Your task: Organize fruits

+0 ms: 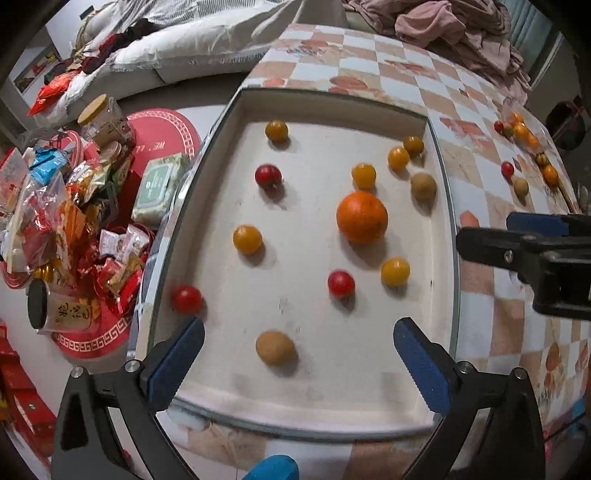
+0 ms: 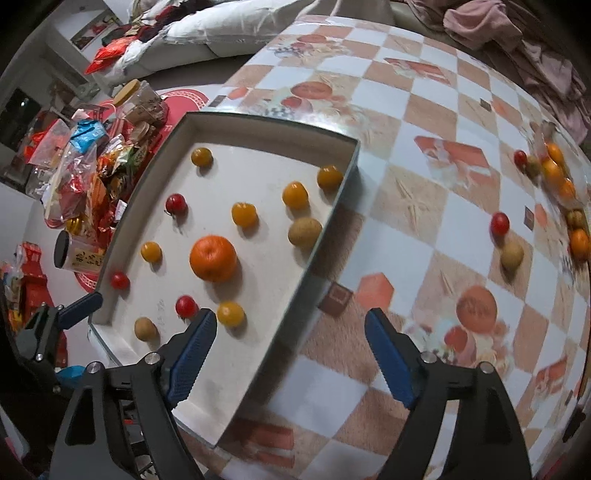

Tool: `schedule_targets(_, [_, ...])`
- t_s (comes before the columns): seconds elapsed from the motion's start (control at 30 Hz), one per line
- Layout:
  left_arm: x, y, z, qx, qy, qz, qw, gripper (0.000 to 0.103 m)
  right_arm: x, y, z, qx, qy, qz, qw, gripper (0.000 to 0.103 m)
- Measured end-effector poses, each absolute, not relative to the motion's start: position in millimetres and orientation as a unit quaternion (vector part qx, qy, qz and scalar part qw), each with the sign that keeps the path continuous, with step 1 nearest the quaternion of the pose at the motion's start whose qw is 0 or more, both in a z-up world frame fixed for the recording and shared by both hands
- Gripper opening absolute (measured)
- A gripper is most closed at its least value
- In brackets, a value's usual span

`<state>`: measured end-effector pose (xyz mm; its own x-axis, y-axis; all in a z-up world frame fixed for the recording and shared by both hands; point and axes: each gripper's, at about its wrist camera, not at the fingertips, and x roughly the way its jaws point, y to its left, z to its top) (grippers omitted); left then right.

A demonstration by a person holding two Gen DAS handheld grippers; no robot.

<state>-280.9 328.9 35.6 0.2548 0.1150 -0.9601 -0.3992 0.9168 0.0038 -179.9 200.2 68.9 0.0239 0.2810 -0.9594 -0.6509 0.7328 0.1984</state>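
A shallow white box (image 1: 439, 173) (image 2: 258, 122) lies on the checkered table and holds several small fruits spread apart: a big orange (image 1: 362, 217) (image 2: 213, 258), red tomatoes, yellow-orange small fruits and brown round fruits (image 1: 276, 348). More fruits lie in a loose pile at the table's far right (image 1: 524, 134) (image 2: 557, 177), with a red tomato (image 2: 499, 223) and a brown fruit (image 2: 512, 254) apart from it. My left gripper (image 1: 298, 363) is open and empty over the box's near edge. My right gripper (image 2: 290, 356) is open and empty above the box's right wall and the table.
The checkered tablecloth (image 2: 424, 206) covers the table. A heap of snack packets and jars (image 1: 74, 206) lies left of the box, off the table. Pink cloth (image 1: 461, 29) lies at the far edge, with pillows (image 1: 192, 48) behind.
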Motion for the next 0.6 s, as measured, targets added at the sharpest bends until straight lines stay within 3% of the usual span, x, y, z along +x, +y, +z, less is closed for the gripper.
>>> schedule_targets(0.13, [-289,326,42,-0.113,0.585,0.167,0.786,0.103,-184,198,69,-0.153,0.616,0.324,0.702,0.096])
schedule_targets(0.6, [-292,321,46,-0.107,0.603,0.166,0.773,0.103,-196,205,72,-0.198,0.601,0.324,0.703,0.097])
